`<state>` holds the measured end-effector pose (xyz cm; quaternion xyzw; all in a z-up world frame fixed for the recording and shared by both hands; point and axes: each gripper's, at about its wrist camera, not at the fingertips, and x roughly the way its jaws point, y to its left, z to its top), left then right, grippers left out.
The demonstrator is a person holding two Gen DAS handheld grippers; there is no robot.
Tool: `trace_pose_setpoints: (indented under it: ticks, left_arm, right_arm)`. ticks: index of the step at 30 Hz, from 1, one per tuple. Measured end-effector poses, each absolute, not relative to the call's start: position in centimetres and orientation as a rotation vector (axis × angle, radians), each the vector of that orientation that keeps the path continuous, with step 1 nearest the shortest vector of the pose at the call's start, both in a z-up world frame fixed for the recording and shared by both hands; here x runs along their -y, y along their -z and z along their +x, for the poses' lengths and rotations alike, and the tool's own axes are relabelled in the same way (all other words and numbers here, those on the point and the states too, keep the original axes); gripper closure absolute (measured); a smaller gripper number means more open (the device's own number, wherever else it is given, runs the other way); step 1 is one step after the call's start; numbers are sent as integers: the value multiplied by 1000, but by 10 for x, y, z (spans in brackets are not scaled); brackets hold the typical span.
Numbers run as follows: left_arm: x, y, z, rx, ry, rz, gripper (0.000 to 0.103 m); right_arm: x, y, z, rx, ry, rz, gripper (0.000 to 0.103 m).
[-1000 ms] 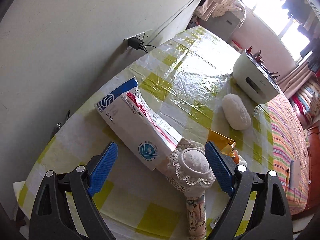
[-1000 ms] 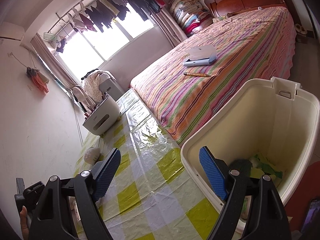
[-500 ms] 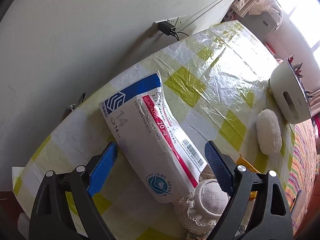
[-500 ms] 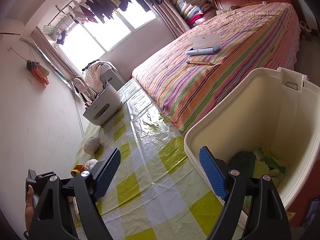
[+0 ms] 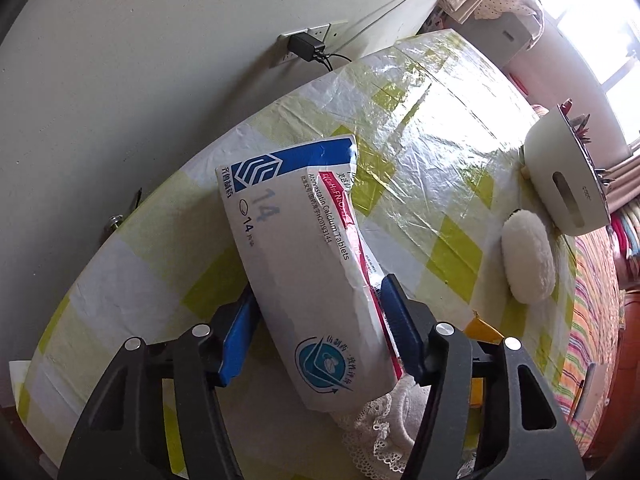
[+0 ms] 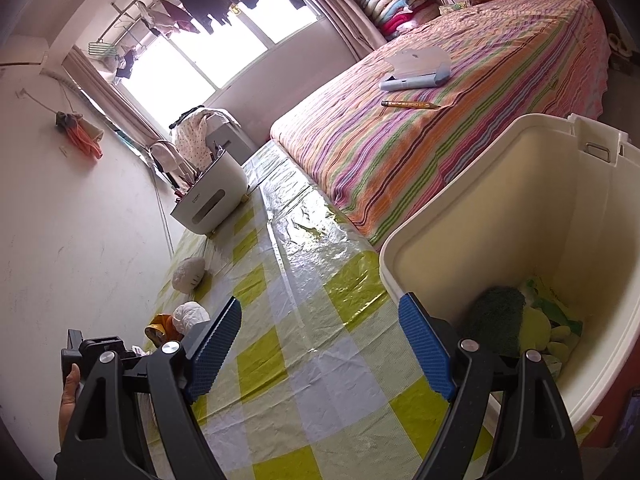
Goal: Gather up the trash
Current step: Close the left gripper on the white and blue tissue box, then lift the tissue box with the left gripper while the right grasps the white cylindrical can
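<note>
In the left wrist view, the left gripper [image 5: 318, 330] has just been closing and its blue pads now press both long sides of the tablet box [image 5: 308, 276], which runs from about 6 o'clock up toward 11 o'clock over the checked tablecloth [image 5: 432, 128]. The card already creases beside the right pad, so I judge the box light, hollow and easily crushed; a gentle squeeze across its narrow width, close to the near end, should carry it without slipping. Under that near end, at 5 o'clock, sits a lace-edged cloth [image 5: 384, 420]. A white fluffy pad [image 5: 528, 260] lies at 3 o'clock, a white holder [image 5: 568, 184] just past it at 2 o'clock, and a wall socket with a plugged charger [image 5: 306, 46] at 12 o'clock.

In the right wrist view, the right gripper [image 6: 320, 348] hangs with its jaws wide apart and nothing between them. The cream bin [image 6: 500, 208] fills 3 to 4 o'clock, touching the table edge, with green scraps at its bottom. The glossy plastic cover looks slick. A striped bed [image 6: 460, 140] spans 1 o'clock; a bright window with hanging clothes [image 6: 224, 40] sits at 11 o'clock.
</note>
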<state>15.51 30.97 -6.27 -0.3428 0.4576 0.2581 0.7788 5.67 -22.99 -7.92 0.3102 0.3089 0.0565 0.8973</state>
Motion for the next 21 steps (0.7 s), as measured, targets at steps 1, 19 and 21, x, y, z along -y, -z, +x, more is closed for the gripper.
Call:
trace_pose_setpoints:
  ticks: [1,19,21]
  left_arm:
    - [-310,62,155,-991,-542,-739,49]
    - [-268,23,139,-833,-380,-552,57]
    - [-265,22,139,-828,-363,-554,57]
  right_arm:
    - [228,78,56,-634,-119,633,24]
    - [99,53,65,-720,-625,316,24]
    - [75,50,65,-746,-697,250,24]
